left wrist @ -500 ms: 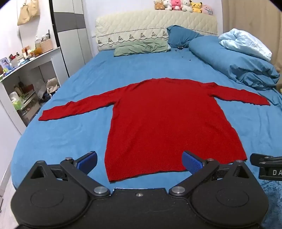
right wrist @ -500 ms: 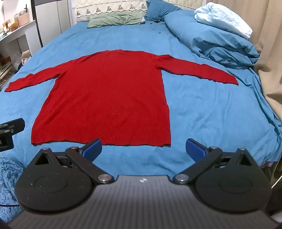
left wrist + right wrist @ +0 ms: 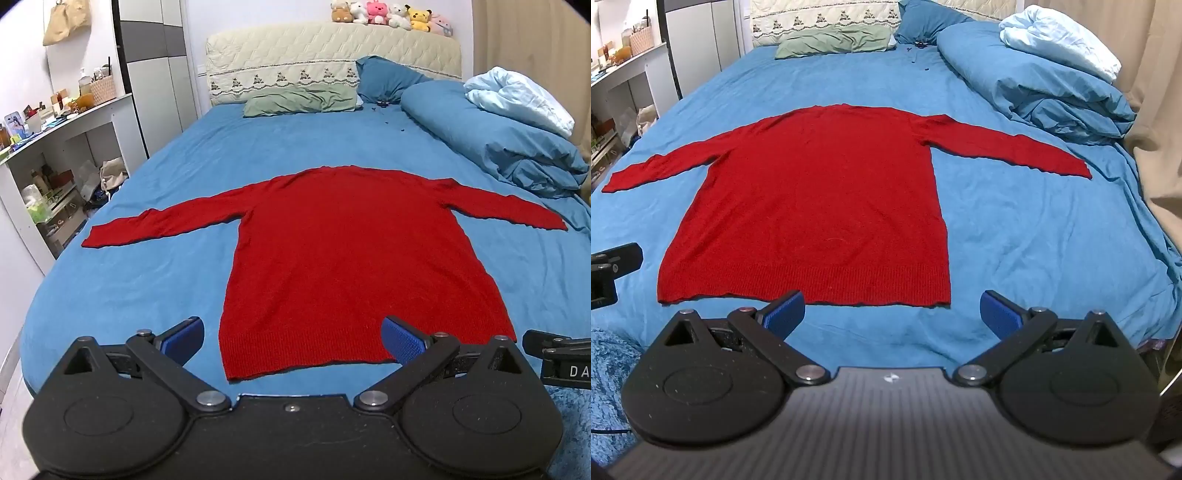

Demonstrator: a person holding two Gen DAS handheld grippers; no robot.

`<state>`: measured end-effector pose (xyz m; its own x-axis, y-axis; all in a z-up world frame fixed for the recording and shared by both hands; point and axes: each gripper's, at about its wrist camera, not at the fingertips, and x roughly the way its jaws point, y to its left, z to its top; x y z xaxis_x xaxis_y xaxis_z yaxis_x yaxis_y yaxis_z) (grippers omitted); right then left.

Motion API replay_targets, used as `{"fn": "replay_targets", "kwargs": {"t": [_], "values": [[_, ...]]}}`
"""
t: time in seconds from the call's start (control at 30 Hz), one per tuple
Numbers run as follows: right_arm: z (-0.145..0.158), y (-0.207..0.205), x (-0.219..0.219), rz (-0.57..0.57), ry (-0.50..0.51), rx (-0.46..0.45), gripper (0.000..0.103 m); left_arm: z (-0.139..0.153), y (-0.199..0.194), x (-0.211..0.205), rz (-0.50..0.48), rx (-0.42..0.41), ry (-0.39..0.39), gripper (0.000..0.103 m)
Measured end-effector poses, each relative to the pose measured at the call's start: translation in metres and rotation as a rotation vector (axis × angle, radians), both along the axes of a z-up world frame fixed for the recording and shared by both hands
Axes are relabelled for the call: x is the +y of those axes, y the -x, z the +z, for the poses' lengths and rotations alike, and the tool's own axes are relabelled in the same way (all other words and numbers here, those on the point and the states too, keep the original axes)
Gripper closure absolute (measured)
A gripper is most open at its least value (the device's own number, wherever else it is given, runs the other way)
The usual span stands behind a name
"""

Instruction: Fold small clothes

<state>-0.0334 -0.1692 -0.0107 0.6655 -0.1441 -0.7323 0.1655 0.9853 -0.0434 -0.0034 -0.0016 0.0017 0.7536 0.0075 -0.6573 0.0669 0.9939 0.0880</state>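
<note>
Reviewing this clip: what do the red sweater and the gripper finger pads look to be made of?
Red sweater: apparently a soft matte knit, wool or acrylic; ribbing shows along the hem and it lies limp on the bed. Left gripper's pads: likely blue rubber or soft plastic, with a fine grid texture, mounted on black hard-plastic fingers.

Both views set low at the foot of the bed (image 3: 155,192), facing the headboard (image 3: 332,55) along the open jaws. Left wrist view placed toward the shelving (image 3: 55,155) side; right wrist view placed toward the curtain (image 3: 1160,110) side, slightly nearer the mattress. Shared between views: red sweater (image 3: 351,258) (image 3: 812,206), pillows, duvet (image 3: 1052,74). Each view catches the other device at its edge.
</note>
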Motion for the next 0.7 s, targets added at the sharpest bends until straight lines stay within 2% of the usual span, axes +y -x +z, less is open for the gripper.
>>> {"fn": "replay_targets", "kwargs": {"t": [0.7], "values": [[-0.0027, 0.0002, 0.0008, 0.011, -0.006, 0.002, 0.000, 0.0015, -0.0012, 0.0062, 0.011, -0.003, 0.015, 0.000]]}}
